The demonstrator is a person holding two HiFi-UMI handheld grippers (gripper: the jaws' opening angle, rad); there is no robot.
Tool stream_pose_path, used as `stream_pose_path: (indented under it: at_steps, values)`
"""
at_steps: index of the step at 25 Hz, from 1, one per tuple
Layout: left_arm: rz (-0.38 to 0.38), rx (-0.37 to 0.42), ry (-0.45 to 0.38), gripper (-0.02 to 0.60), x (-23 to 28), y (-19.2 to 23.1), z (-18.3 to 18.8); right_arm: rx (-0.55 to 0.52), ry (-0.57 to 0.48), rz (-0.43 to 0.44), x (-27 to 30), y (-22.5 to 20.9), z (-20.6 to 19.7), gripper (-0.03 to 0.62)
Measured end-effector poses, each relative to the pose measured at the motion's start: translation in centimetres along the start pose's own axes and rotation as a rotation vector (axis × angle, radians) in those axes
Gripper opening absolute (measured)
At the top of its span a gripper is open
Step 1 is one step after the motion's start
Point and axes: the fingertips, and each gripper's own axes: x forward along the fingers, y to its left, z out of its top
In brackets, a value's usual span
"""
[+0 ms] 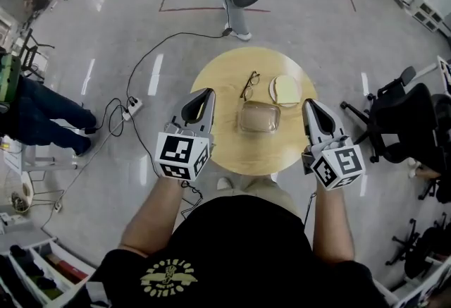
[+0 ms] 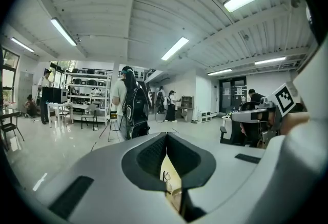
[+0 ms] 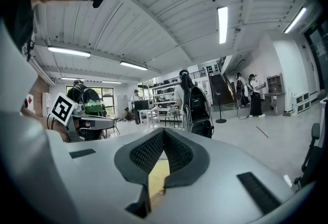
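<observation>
Matt wooden table (image 1: 224, 79), clear plastic box (image 1: 259, 117)

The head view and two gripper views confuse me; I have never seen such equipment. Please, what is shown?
There is no robot. A person holds a two-jaw tool in each hand: the left gripper and the right gripper. The head view looks down from the person's head; each gripper view looks along its own jaws. On the round wooden table lie glasses, a clear box and a pale round plate. Both grippers are shut and hold nothing.
</observation>
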Motion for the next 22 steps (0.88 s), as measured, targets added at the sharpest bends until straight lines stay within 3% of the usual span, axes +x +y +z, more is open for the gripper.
stream_pose_path:
  at_steps: [22]
  values:
    - [0.0, -0.11, 0.154, 0.017, 6.0, 0.0, -6.7, 0.053, 0.103, -0.009, 3.6, -5.4, -5.5, 0.015]
